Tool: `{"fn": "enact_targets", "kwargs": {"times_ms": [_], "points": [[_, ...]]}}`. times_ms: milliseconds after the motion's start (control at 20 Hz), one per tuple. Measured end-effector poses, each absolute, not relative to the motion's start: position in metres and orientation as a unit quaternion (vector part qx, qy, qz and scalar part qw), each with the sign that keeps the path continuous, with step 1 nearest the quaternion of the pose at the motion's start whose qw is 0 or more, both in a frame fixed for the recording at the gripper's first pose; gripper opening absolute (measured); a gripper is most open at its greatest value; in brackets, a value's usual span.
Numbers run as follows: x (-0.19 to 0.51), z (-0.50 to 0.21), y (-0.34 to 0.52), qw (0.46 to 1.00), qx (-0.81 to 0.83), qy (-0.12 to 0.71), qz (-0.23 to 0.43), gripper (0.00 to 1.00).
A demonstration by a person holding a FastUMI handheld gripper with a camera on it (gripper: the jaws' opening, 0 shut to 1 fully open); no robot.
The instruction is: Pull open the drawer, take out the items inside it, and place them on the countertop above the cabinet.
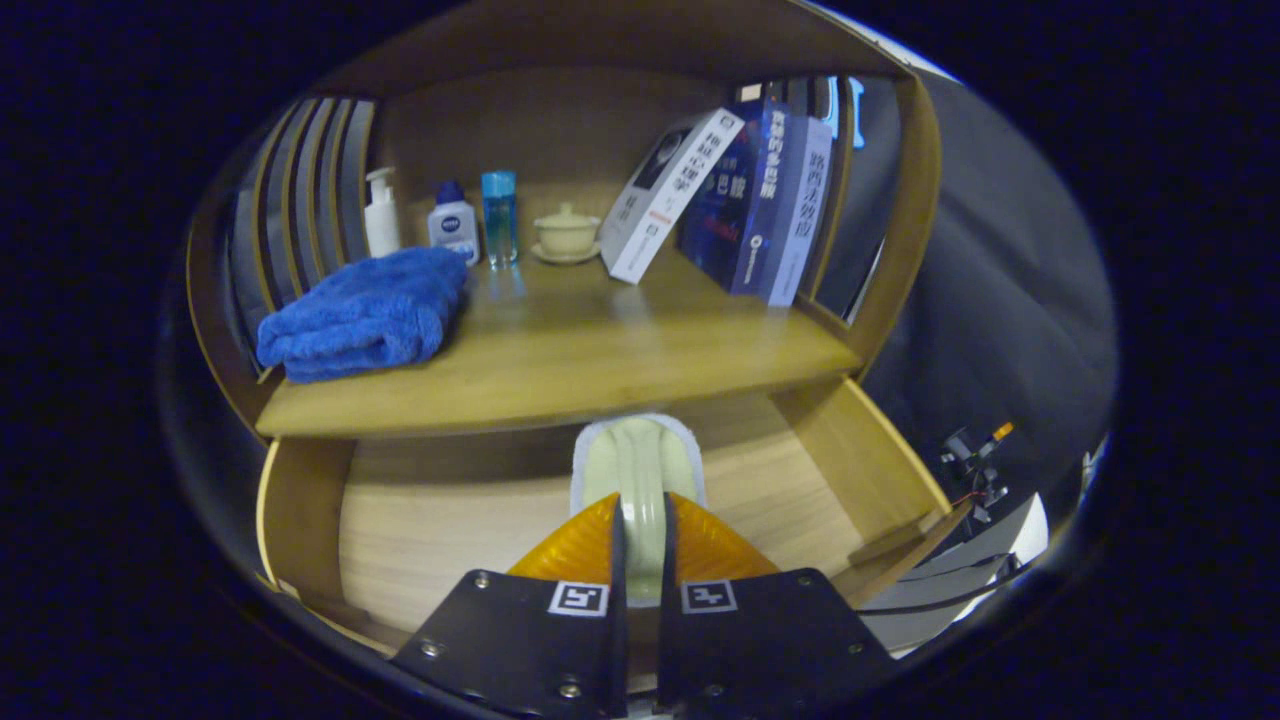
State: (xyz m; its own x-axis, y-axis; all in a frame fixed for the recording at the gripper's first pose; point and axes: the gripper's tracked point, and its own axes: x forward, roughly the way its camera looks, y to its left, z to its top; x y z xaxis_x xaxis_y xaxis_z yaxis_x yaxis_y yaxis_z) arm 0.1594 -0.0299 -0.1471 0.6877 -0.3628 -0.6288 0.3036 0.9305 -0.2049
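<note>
Lifting the pale green item [640, 470] straight up and clear of the drawer [440, 530] looks like the step in hand, and doing it well means holding the pinch firm while rising high enough to pass the front lip of the counter [560, 350] before moving forward. The gripper [641, 545] has its jaws drawn in on the item's narrow raised middle, both sides pressing on it, so it sits pinched between them and runs out toward 12 o'clock just ahead of the tips, above the open drawer's wooden floor. Going left to right across the counter: a folded blue towel [360, 315] lies at about 10 o'clock from the jaws, then a white pump bottle [381, 212], a small white bottle with a blue cap [453, 228], a clear blue bottle [499, 215] and a lidded cream cup on a saucer [566, 234] stand along the back, and leaning books [735, 205] take up 1 o'clock. The bare stretch of counter at 12 o'clock, between towel and books, seems the safest landing spot. What the item actually is I cannot tell: its near end is hidden behind the jaws, and its whitish edge could be a rim or a wrapper. The drawer's near corners are covered by the gripper body, so whether other items lie there is unknown; its right wall [880, 460] is partly cut off.
</note>
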Motion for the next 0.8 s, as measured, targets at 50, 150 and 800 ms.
{"fn": "enact_targets", "kwargs": {"times_ms": [50,150,800], "points": [[0.155,-0.138,-0.033,0.916,-0.052,0.348,-0.19,0.12],[0.155,-0.122,-0.03,0.92,-0.054,0.335,-0.193,0.12],[0.245,-0.074,-0.022,0.941,-0.062,0.28,-0.182,0.12]]}}
